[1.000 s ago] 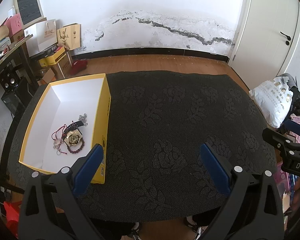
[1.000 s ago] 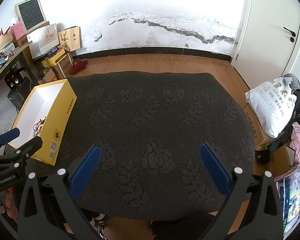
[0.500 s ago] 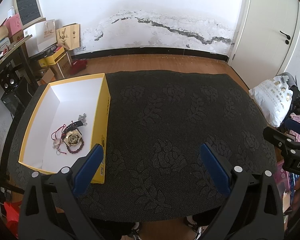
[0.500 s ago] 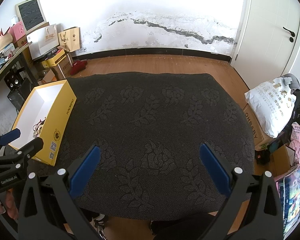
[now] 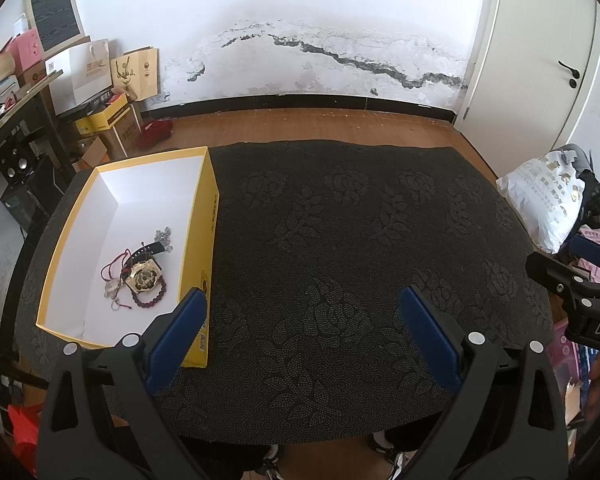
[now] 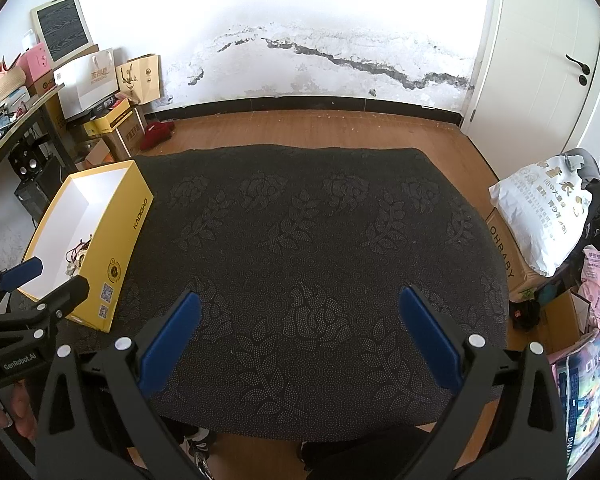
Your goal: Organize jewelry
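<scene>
A yellow box (image 5: 204, 240) with a white inside stands at the left of a table covered with a black embossed cloth (image 5: 360, 260). Inside it lies a heap of jewelry: a gold watch (image 5: 143, 276), a dark red bead bracelet (image 5: 152, 300), red cords (image 5: 114, 266) and a silvery piece (image 5: 163, 235). My left gripper (image 5: 304, 336) hangs open over the near edge, its left finger beside the box's near right corner. My right gripper (image 6: 300, 336) is open above the cloth with nothing between its fingers. The yellow box (image 6: 116, 256) is at the left in the right wrist view; most of the jewelry is hidden by its wall.
A white printed bag (image 6: 540, 216) rests on a cardboard carton (image 6: 508, 264) right of the table. Shelves, paper bags and boxes (image 5: 92, 92) crowd the far left corner. A white door (image 5: 540, 60) is at the right. Wooden floor lies beyond the table.
Both views have shifted very slightly. Neither gripper's jaws have moved, and the jewelry lies as before.
</scene>
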{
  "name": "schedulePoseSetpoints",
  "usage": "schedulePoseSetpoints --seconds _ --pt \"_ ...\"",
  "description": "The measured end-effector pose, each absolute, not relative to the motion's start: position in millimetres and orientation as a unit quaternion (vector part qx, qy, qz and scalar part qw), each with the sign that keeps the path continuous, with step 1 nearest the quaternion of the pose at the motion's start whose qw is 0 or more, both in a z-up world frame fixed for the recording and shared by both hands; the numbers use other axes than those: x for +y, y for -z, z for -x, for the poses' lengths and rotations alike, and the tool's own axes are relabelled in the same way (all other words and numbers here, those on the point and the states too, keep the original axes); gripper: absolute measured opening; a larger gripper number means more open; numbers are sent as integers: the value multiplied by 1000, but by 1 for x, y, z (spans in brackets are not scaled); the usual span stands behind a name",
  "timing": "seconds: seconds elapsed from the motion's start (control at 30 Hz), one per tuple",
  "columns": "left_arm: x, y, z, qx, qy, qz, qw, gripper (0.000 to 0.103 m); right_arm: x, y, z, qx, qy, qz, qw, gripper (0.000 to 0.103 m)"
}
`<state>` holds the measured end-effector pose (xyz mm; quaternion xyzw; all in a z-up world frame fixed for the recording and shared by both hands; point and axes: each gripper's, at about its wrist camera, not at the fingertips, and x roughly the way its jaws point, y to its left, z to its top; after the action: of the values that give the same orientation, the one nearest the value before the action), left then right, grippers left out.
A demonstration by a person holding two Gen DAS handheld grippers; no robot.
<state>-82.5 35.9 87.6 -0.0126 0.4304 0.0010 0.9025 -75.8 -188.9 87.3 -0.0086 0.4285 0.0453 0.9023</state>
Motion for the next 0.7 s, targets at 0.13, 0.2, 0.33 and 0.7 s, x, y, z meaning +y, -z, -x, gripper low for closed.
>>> schedulePoseSetpoints --seconds 0.13,0.2,0.33,0.7 --pt "35 -87 83 432 0 14 902 95 -189 -88 75 429 -45 9 902 96" --pt "35 -87 82 432 2 13 902 95 -189 -88 75 428 -46 9 903 96" --pt "34 -88 82 433 4 9 901 97 -191 -89 75 427 -44 9 903 96" --pt "35 -88 82 446 12 12 895 97 -191 -91 75 425 -44 11 904 96"
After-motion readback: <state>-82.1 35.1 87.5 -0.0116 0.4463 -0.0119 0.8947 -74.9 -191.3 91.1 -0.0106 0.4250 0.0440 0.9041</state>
